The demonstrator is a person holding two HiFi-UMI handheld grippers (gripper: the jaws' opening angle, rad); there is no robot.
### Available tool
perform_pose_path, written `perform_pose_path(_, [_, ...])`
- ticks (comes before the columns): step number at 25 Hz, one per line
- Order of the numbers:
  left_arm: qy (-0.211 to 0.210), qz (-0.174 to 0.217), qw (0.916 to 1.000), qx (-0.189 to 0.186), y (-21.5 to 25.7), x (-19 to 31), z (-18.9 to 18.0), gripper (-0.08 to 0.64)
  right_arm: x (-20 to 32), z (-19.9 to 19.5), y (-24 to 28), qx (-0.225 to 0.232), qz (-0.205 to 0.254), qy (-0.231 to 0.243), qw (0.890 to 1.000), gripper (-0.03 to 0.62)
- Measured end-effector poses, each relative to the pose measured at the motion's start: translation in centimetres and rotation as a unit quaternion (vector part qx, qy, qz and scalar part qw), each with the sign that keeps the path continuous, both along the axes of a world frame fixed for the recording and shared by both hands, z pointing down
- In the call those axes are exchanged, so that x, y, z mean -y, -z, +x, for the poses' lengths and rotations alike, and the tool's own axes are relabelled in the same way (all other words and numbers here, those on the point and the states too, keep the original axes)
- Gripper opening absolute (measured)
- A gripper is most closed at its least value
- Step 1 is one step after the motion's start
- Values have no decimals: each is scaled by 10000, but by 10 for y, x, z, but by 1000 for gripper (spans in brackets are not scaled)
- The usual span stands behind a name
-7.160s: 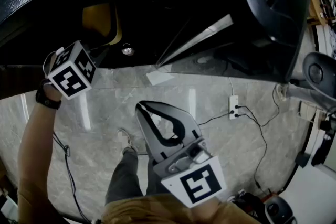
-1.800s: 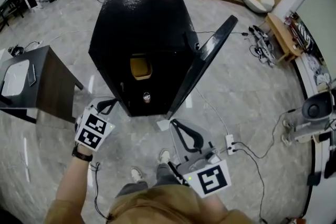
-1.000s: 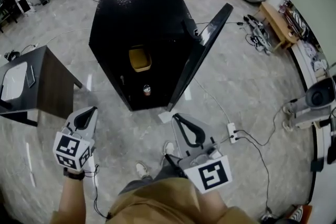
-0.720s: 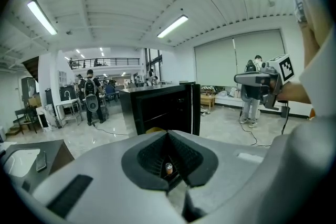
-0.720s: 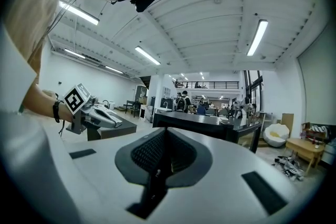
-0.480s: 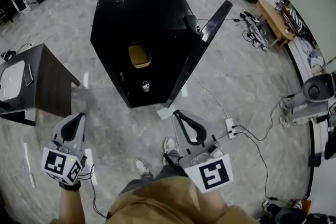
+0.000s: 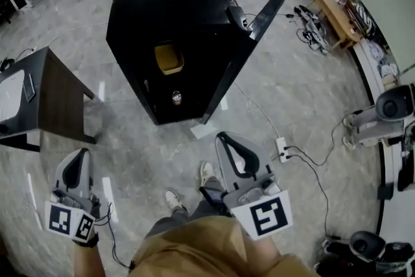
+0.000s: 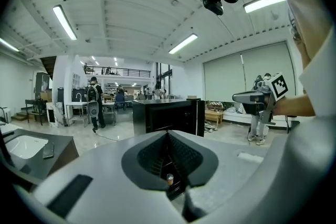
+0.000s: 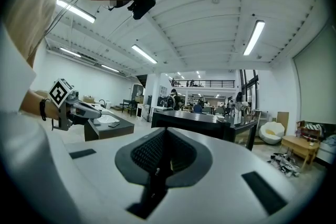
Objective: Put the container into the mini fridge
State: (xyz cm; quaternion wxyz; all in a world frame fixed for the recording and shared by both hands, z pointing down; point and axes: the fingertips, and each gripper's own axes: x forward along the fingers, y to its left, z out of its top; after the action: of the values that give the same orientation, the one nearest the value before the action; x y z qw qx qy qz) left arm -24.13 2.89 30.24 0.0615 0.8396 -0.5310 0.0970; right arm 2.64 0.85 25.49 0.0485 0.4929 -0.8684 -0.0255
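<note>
Left tool point(image 7: 79, 156) and right tool point(image 7: 227, 139), square-marked, closed; container point(image 7: 167, 59) inside mini fridge point(image 7: 175, 3).

The grey stone floor point(image 7: 305, 87) carries everything. The black mini fridge point(image 7: 175, 3) stands at centre with its door open, and a white sheet point(image 7: 203, 130) lies just before it. A dark side table point(image 7: 55, 97) stands to the left, while a power strip point(image 7: 281, 148) with cables point(image 7: 321, 172) lies to the right.

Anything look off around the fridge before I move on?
The door of the mini fridge stands wide open, with the yellow container inside. A white sheet lies on the floor by its base. Nothing looks spilled or damaged.
</note>
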Motion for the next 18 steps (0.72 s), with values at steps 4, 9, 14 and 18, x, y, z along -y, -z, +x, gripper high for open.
perform_pose_path(4, [80, 149, 9998, -107, 6, -6, -2, 2, -1, 5, 4, -43, 26, -53, 10000, 5])
perform_pose_path(9, [178, 294, 9991, -242, 8, -13, -7, 2, -3, 10, 1, -117, -12, -97, 9999, 5])
perform_pose_path(14, [268, 388, 9982, -360, 11, -16, -8, 2, 0, 7, -1, -121, -20, -53, 9999, 5])
perform_pose_path(18, [381, 541, 9969, -434, 24, -19, -14, 2, 2, 8, 0, -134, -22, -1, 9999, 5])
